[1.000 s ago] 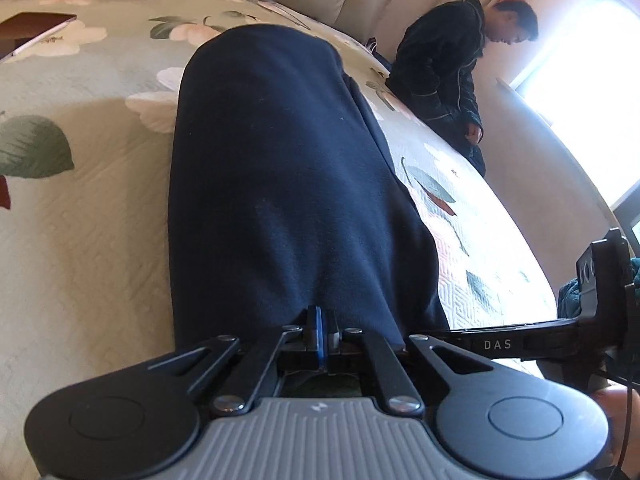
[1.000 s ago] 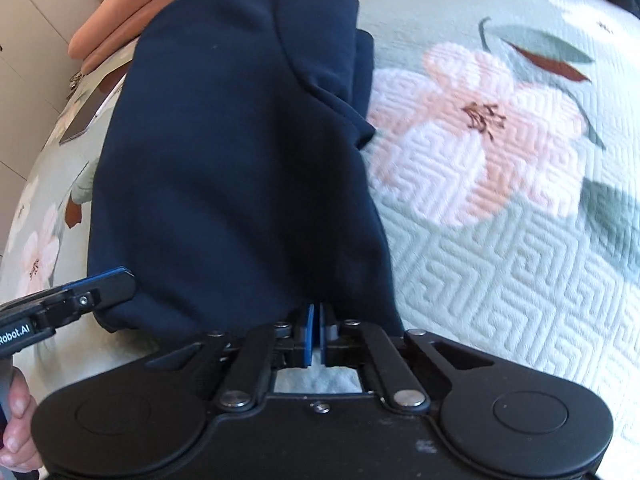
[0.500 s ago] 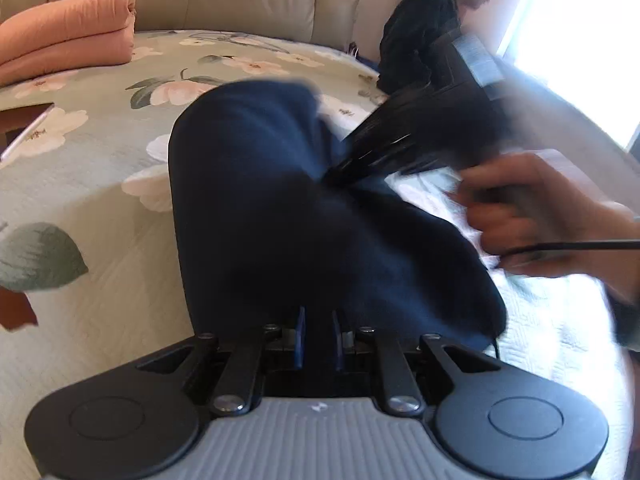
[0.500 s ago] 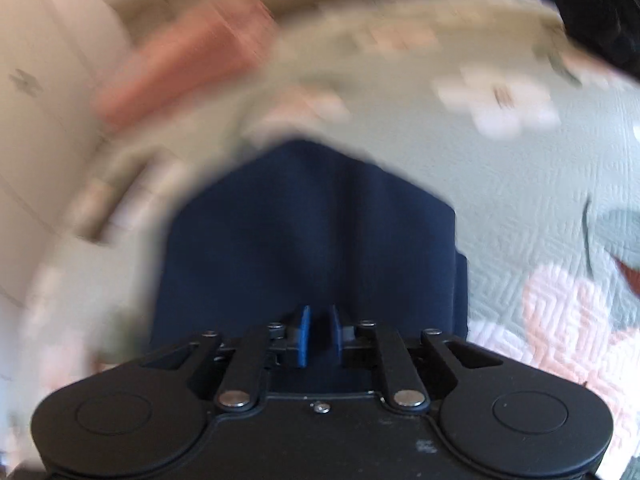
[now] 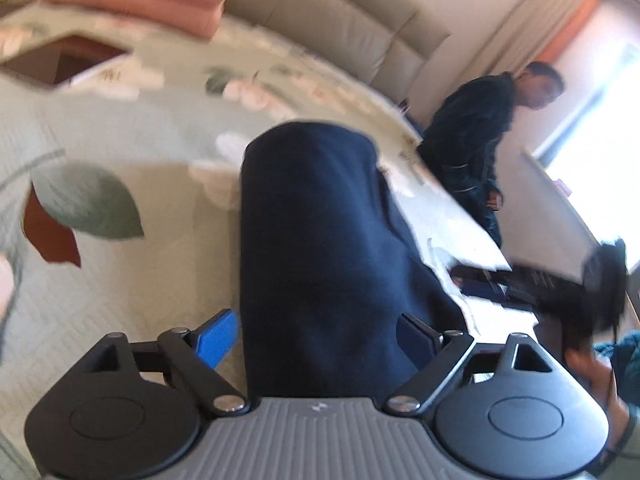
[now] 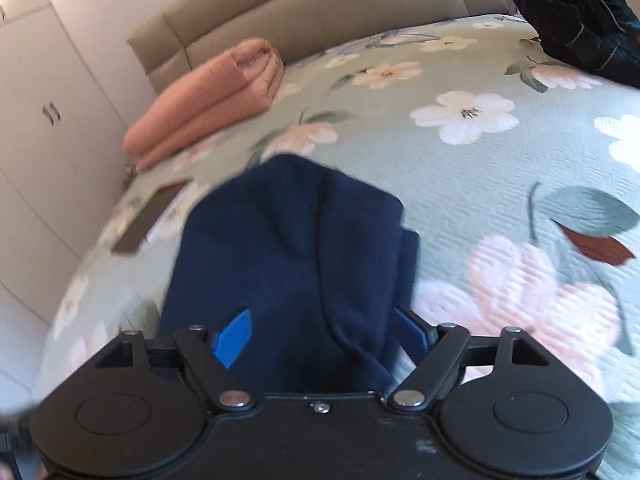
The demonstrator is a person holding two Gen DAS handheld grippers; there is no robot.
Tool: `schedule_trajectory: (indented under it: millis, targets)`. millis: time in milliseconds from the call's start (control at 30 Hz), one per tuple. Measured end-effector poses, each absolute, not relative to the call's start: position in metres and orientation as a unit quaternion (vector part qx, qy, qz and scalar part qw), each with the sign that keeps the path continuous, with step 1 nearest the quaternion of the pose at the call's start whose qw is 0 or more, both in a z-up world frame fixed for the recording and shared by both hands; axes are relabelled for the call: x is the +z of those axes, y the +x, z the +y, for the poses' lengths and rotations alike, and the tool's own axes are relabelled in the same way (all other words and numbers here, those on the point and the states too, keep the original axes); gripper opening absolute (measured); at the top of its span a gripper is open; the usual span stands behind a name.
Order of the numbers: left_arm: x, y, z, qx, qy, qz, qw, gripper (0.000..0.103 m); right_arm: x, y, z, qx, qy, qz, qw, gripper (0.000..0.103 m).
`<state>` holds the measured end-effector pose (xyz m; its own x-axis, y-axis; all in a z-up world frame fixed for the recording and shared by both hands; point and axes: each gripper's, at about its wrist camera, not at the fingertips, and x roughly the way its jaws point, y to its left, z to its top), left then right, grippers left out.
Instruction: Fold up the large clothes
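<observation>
Now both grippers, left gripper (image 5: pixel 316 338) and right gripper (image 6: pixel 324 338), spread wide astride navy garment (image 6: pixel 288 248).

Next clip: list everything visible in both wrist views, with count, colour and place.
garment: one, navy, folded, lying on the bed in front of both grippers
bedspread: one, pale green with pink and white flowers, covers the bed
blanket: one, salmon pink, folded, at the head of the bed
flat item: one, dark brown, on the bedspread beside the garment; too blurred to name
headboard: one, beige, padded, behind the blanket
wardrobe: white doors, beside the bed
bystander: one, dark clothes, standing at the far side of the bed
curtain: orange and cream, by the bright window
left gripper: one, black with blue pads, open over the garment's near end
right gripper: one, black with blue pads, open over the garment
</observation>
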<state>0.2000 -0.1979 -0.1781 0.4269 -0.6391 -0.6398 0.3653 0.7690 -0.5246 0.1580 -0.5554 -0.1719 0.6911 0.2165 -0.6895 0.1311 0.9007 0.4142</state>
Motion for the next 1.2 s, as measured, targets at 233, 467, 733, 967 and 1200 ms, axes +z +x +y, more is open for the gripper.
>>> schedule_trajectory:
  millis: [233,467,733,967,1200]
  targets:
    - [-0.207,0.237,-0.206,-0.310,-0.227,0.478,0.790,0.089,-0.208,0.161,-0.564,0.037,0.292,0.422,0.858,0.096]
    - [-0.224,0.251,-0.216,-0.300,-0.238,0.498,0.778,0.098,-0.244,0.176,-0.564,0.054,0.289,0.425,0.856,0.103]
    - [-0.252,0.261,-0.239,-0.299,-0.269,0.513,0.758,0.103,-0.244,0.172,-0.538,0.089,0.216,0.386,0.892,0.080]
    - [-0.230,0.243,-0.241,-0.306,-0.231,0.471,0.794,0.061,-0.238,0.165,-0.531,0.090,0.247,0.367,0.892,0.058]
    - [-0.170,0.202,-0.213,-0.385,-0.278,0.382,0.793,0.053,-0.194,0.128,-0.540,0.136,0.324,0.313,0.882,0.050]
